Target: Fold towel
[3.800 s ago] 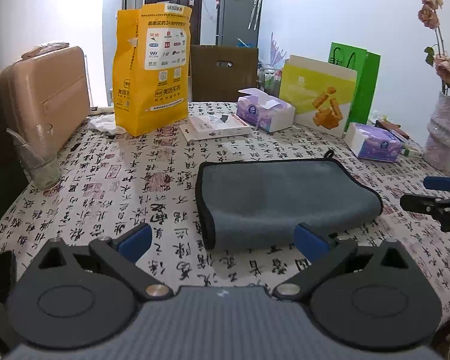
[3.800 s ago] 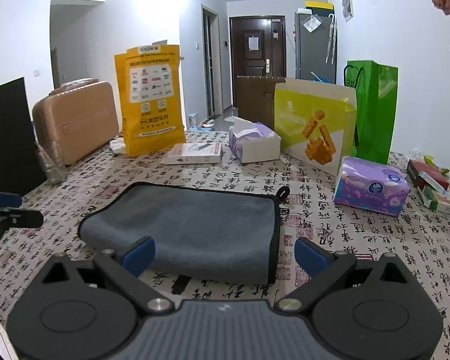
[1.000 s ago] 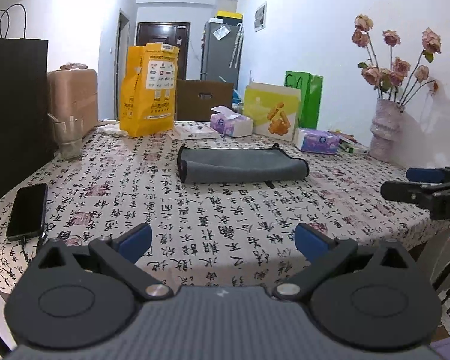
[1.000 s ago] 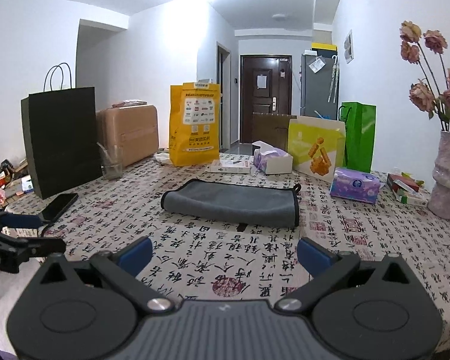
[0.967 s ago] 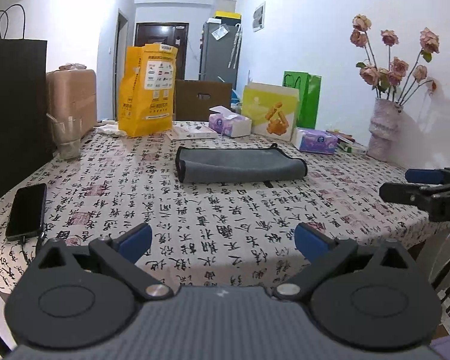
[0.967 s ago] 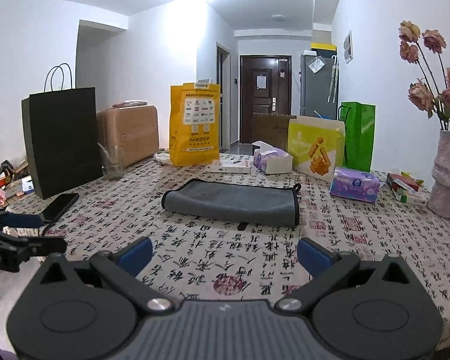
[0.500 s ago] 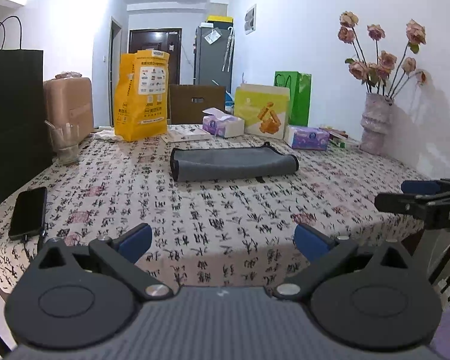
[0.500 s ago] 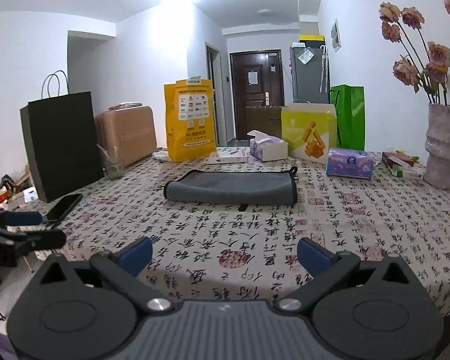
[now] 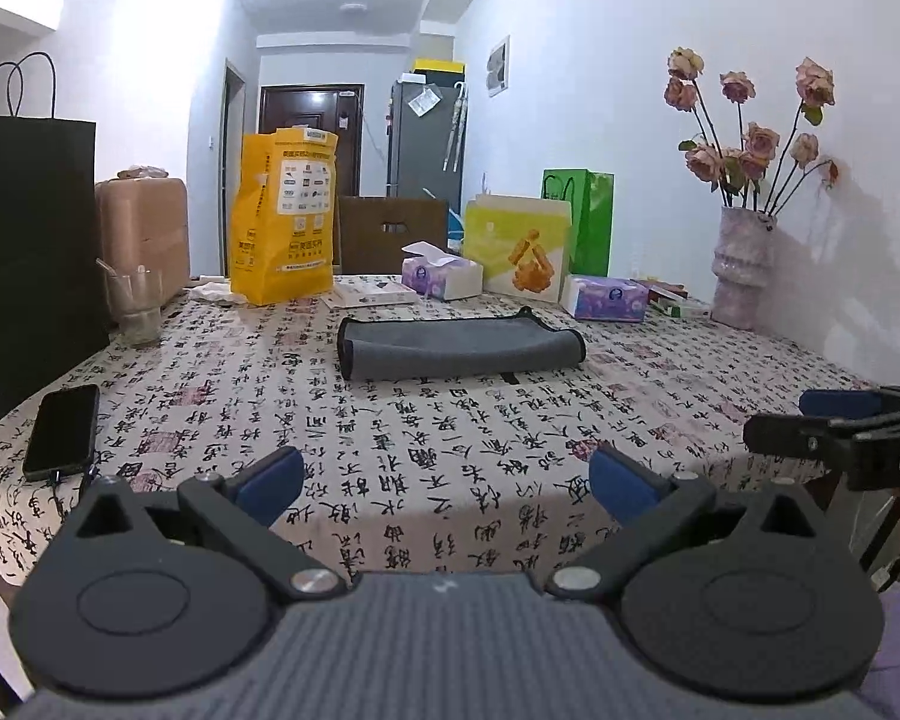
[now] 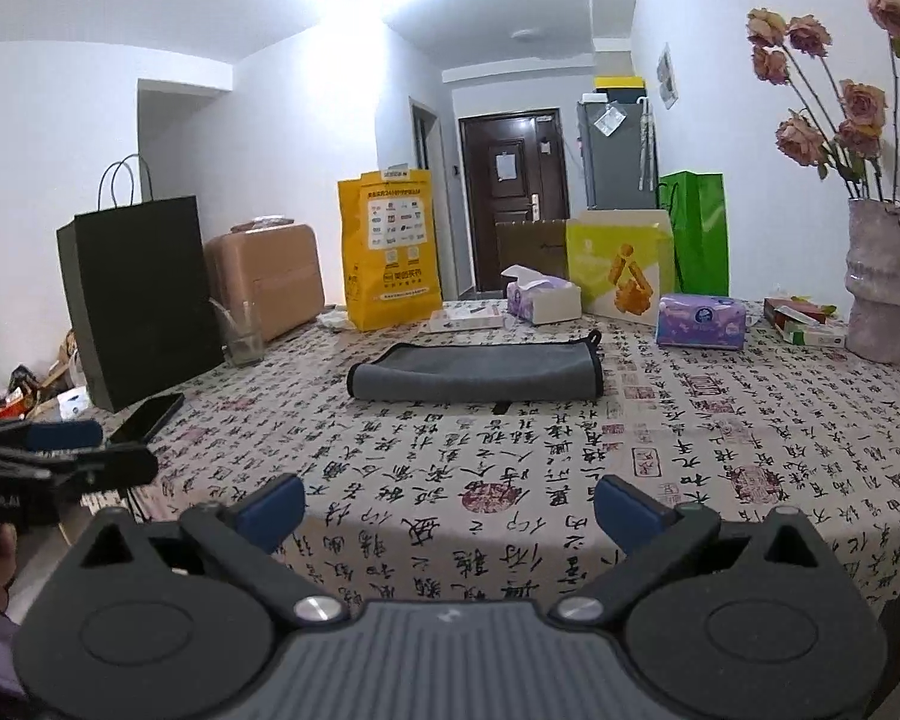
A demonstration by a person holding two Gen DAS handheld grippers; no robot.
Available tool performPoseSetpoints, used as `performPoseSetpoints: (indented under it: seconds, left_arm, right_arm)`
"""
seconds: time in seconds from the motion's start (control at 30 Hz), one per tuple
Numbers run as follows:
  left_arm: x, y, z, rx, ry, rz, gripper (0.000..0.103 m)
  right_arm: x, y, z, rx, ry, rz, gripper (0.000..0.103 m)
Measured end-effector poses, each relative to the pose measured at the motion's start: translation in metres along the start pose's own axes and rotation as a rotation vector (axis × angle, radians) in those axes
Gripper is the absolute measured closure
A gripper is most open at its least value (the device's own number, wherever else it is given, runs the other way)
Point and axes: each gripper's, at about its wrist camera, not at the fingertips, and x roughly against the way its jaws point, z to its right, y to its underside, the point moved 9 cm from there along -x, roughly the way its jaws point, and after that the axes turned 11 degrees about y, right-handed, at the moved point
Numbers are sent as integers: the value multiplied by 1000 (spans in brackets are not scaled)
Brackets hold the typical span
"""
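A grey towel (image 9: pixel 459 345) with black trim lies folded flat in the middle of the table; it also shows in the right wrist view (image 10: pixel 480 373). My left gripper (image 9: pixel 447 483) is open and empty, held back beyond the table's near edge, far from the towel. My right gripper (image 10: pixel 450 510) is open and empty, also back beyond the near edge. Each gripper shows at the side of the other's view: the right one (image 9: pixel 834 426), the left one (image 10: pixel 66 450).
The table (image 9: pixel 450 456) has a calligraphy-print cloth. A black phone (image 9: pixel 63 431) and black paper bag (image 9: pixel 24 252) stand left. A glass (image 9: pixel 135 306), yellow bag (image 9: pixel 285 216), tissue boxes (image 9: pixel 609 298) and a vase of roses (image 9: pixel 741 267) ring the far side.
Both grippers have pulled back and away from the towel, from right over it to beyond the table's near edge. The towel lies still and folded.
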Motion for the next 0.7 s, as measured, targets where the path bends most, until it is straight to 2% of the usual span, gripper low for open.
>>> performPoseSetpoints:
  seconds: [0.33, 0.7]
  left_arm:
    - [9, 5, -9, 32, -40, 14, 0]
    - [8, 6, -1, 10, -18, 4, 0]
  right_arm:
    - [14, 8, -1, -33, -6, 1, 0]
    - [19, 10, -2, -33, 2, 15, 0]
